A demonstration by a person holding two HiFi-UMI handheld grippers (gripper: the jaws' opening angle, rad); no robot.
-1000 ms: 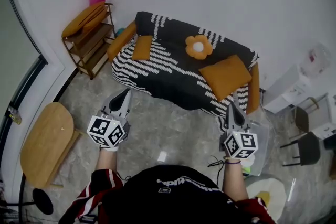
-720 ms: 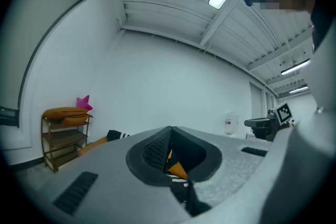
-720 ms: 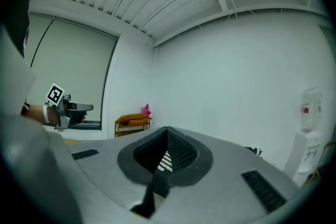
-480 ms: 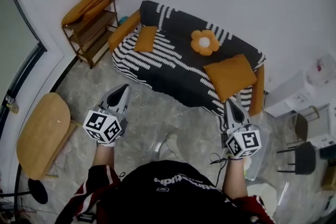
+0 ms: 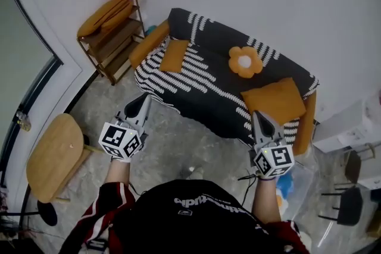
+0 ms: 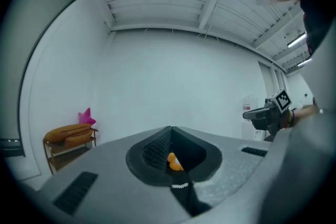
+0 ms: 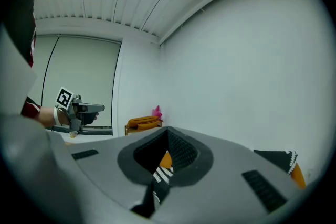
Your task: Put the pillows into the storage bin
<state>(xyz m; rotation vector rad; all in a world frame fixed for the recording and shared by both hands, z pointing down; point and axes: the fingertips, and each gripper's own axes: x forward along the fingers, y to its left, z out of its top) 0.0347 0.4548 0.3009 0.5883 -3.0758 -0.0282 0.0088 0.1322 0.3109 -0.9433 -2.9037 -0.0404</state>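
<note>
nearest the person, the left gripper and the right gripper were held level above the floor, well apart, both pointed toward the sofa. the jaws of each were found pressed together with nothing between them; no pillow was carried by either. the clear bin was noted on the floor just beside the right gripper, off the sofa's right end; no pillow could be made out in it.

further off, three pillows were recorded lying on the sofa: a small orange pillow at the left end, a flower pillow against the backrest, and a large orange pillow at the right end, nearest the right gripper. beyond the sofa's left end, a shelf with orange cushions on top was observed; whether these belonged to the task could not be settled.

the step in hand was judged to be the approach to the sofa, with no pillow yet taken. the next move was judged to call for the right gripper's jaws to be spread and closed on an edge of the large orange pillow, that being nearest the bin.
</note>
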